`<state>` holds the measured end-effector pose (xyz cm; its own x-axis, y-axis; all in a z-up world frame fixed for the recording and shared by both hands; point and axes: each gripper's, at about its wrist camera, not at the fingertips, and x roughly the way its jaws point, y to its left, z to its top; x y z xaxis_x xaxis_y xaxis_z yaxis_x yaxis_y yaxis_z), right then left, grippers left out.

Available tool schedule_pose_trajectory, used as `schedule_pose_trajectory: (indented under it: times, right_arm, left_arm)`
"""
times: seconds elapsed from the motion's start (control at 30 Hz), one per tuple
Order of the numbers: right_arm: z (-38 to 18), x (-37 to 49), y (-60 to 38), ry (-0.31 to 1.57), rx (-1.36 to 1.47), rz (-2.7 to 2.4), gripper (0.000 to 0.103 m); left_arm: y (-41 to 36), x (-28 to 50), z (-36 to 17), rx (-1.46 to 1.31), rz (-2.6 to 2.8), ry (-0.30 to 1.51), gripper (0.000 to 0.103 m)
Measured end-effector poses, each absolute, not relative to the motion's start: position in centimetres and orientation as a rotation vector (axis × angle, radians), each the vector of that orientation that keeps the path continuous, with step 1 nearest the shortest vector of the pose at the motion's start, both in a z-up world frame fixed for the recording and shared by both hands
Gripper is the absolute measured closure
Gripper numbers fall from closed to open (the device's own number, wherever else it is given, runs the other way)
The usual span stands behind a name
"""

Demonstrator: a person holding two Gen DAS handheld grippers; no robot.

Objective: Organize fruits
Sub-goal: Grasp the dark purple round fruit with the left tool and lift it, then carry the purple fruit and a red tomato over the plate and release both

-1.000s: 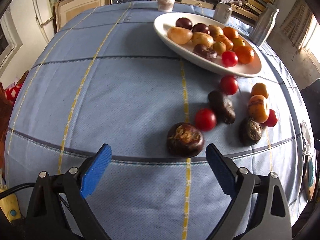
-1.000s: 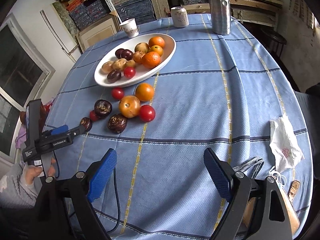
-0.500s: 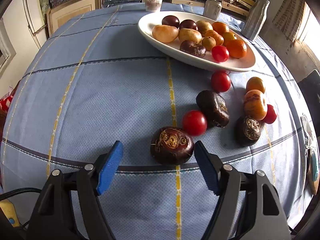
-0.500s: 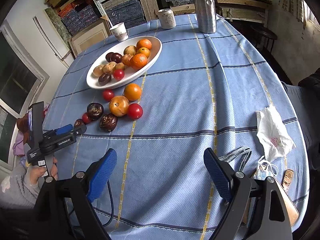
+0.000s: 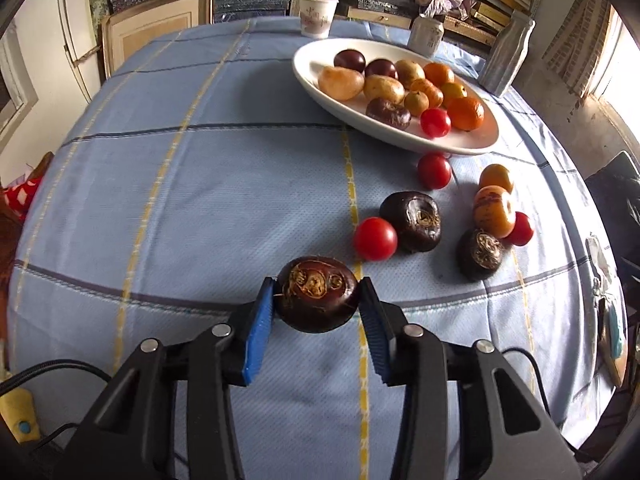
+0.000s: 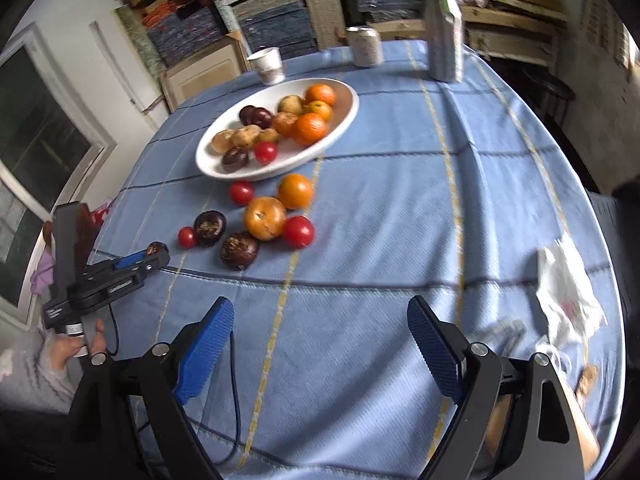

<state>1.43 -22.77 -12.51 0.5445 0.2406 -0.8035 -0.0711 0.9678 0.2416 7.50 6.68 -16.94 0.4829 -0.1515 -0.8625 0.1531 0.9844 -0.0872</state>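
My left gripper (image 5: 317, 305) clamps a dark, glossy water chestnut (image 5: 317, 299) just above the counter (image 5: 200, 200), its root-scarred face toward the camera, long axis running side to side between the blue pads. My right gripper (image 6: 320, 332) hovers level, fingers spread wide apart. Beyond, loose tomatoes, chestnuts and oranges lie before the white oval dish (image 5: 460, 145).
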Motion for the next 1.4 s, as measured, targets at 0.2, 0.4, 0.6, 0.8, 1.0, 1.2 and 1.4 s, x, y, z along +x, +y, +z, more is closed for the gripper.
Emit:
schedule_pose_trajectory:
  times: [0.2,0.4,0.6,0.8,1.0,1.2,1.4]
  right_arm:
    - [-14.1,6.0,-20.3,0.973,0.057,0.253,0.034]
    - [-16.7,8.8,-19.4,1.029,0.047,0.305,0.051]
    - [-17.7,10.0,-18.7,1.044,0.035,0.33,0.062]
    - [-18.4,10.6,-18.6,1.062,0.045,0.322,0.063]
    - [-19.1,10.7,-18.8,1.076,0.052,0.309,0.07]
    - [-18.0,10.4,-18.9,1.06,0.052,0.306,0.072]
    - [-16.3,9.5,-20.3,1.029,0.078,0.281,0.072]
  left_arm:
    - [9.1,5.5,-14.5,-0.018,-0.143,1.023,0.062]
    - [10.8,3.9,-13.6,-0.027,-0.091,1.023,0.062]
    - [11.9,2.7,-13.5,-0.034,-0.05,1.033,0.062]
    - [12.1,2.5,-13.5,-0.034,-0.051,1.039,0.062]
    - [11.2,3.1,-13.6,-0.013,-0.07,1.042,0.062]
    - [10.2,4.0,-13.6,0.023,-0.076,1.044,0.062]
    - [8.5,5.7,-13.1,0.046,-0.1,1.021,0.062]
